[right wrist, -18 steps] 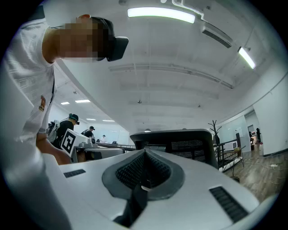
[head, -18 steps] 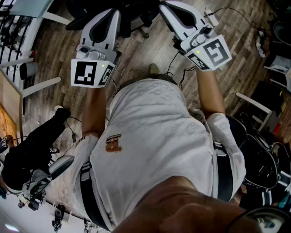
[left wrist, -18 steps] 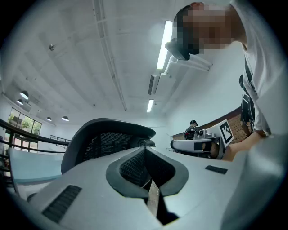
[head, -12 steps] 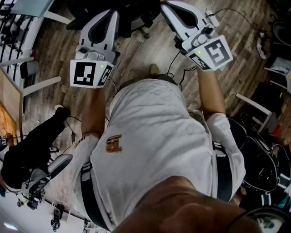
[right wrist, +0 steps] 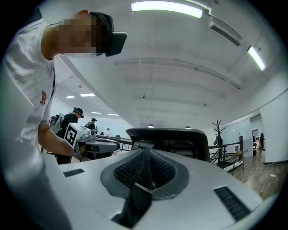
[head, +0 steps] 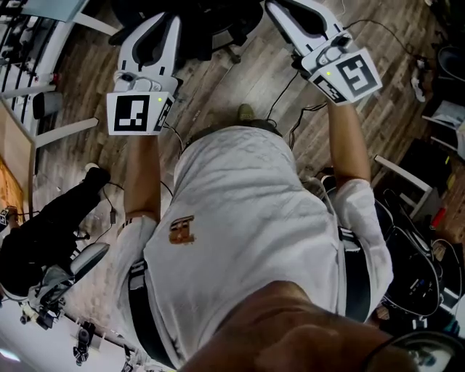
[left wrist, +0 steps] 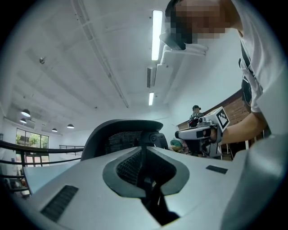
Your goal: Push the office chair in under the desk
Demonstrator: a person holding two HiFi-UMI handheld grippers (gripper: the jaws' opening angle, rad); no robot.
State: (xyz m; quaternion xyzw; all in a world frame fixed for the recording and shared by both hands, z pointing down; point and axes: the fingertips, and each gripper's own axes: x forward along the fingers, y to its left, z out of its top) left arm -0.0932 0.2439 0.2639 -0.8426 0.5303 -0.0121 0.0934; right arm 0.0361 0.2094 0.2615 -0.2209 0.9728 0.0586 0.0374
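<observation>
The black office chair (head: pixel 211 25) stands at the top of the head view, on the wooden floor between my two arms. Its mesh back (left wrist: pixel 121 134) rises just past the tips of my left gripper (left wrist: pixel 143 155), whose jaws are shut with nothing between them. The same back (right wrist: pixel 168 137) shows beyond my right gripper (right wrist: pixel 145 157), also shut and empty. Seen from above, the left gripper (head: pixel 166 25) lies at the chair's left side and the right gripper (head: pixel 287 11) at its right. Whether either tip touches the chair I cannot tell. A pale desk top (head: pixel 51 7) shows at the top left.
Cables (head: pixel 290 94) trail over the floor ahead of my feet. Black bags (head: pixel 418 254) and a white frame (head: pixel 407 174) crowd the right side. A dark bag and gear (head: pixel 43 232) lie at the left. A white desk leg (head: pixel 98 25) slants near the left gripper.
Both grippers have moved forward, away from my body and toward the chair; the right one has also shifted a little to the right. Their jaws have stayed shut.
</observation>
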